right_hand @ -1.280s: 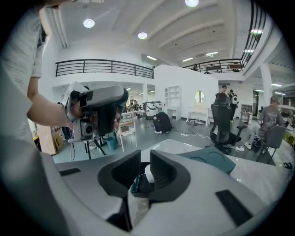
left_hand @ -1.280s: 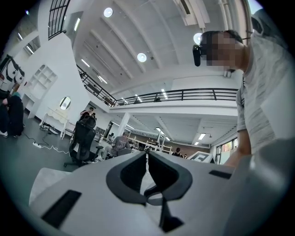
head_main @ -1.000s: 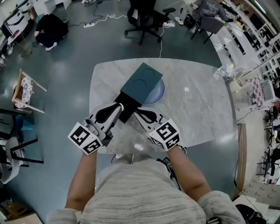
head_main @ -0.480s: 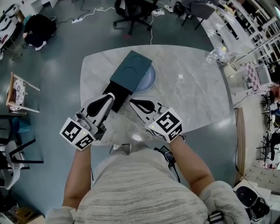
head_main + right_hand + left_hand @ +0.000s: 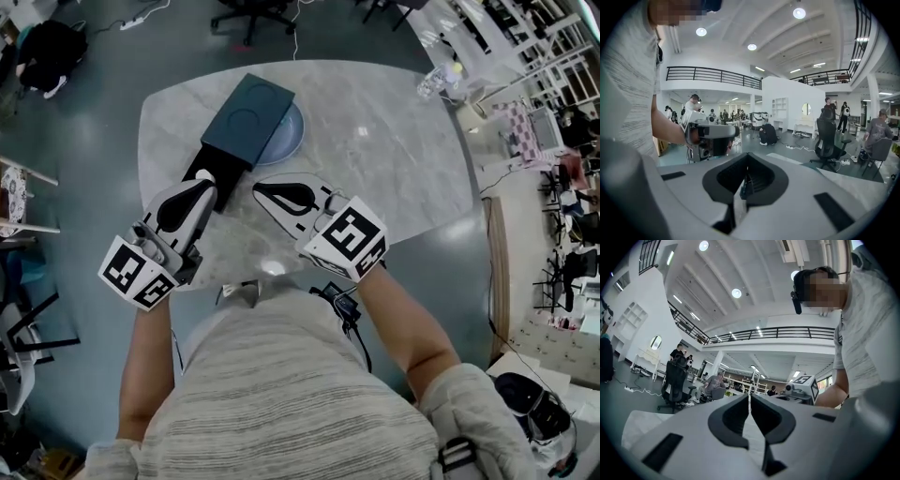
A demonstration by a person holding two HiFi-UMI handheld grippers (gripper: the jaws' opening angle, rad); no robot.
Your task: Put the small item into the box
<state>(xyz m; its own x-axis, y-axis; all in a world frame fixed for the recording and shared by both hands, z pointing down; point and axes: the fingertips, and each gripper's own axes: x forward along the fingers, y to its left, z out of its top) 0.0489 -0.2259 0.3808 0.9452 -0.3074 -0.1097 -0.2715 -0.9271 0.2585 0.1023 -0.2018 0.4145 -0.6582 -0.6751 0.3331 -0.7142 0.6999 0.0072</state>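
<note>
1 box (image 5: 242,117) | 1 plate (image 5: 291,141) | 1 left claw (image 5: 204,177), closed | 1 right claw (image 5: 259,187), closed

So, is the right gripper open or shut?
Shut: on the right gripper the jaws meet at the tips; whether anything thin is pinched, cannot tell.

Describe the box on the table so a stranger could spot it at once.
On the pale marble table, look at the far left part, beyond the left gripper. The box lies partly over a round blue-grey dish: flat, dark teal, a circle pressed into its lid.
</note>
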